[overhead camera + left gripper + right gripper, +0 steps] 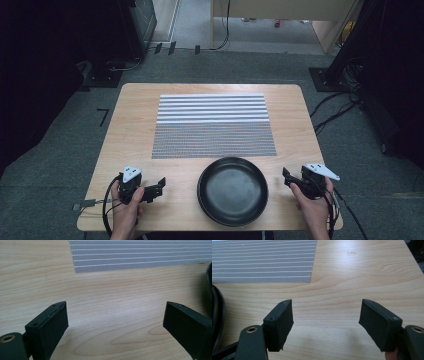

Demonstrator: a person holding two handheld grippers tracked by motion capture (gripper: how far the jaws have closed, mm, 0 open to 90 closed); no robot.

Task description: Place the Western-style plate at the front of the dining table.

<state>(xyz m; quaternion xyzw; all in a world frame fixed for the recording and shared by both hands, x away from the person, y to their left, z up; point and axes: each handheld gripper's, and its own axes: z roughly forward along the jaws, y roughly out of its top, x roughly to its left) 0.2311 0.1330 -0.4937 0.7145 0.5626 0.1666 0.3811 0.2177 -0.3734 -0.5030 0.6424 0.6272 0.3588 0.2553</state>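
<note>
Across the wooden tabletop (135,125), largest first: a striped grey-and-white mat (212,125) is laid flat over the middle and far part, its stripes running left to right. Nearer the person, a round black pan (232,191) is set on the bare wood just below the mat's near edge, slightly right of centre. No handle can be made out, so no long axis can be told; it reads as a plain shallow round.

Both forearms are brought in from the bottom edge. The left claw (161,186) is held low over the tabletop to the pan's left, jaws pointed right toward the pan. The right claw (286,176) is held to the pan's right, jaws pointed left toward it. The pan is thus flanked, lying between the two claws and touched by neither.

From the left gripper view, the left claw (115,315) is seen spread wide with only bare wood between the jaws; the pan's dark rim (209,277) is caught at the right edge. From the right gripper view, the right claw (325,315) is likewise spread wide and empty, with the pan rim (217,307) at the far left.

The right claw is judged slightly nearer the rim, the left a little farther off.
</note>
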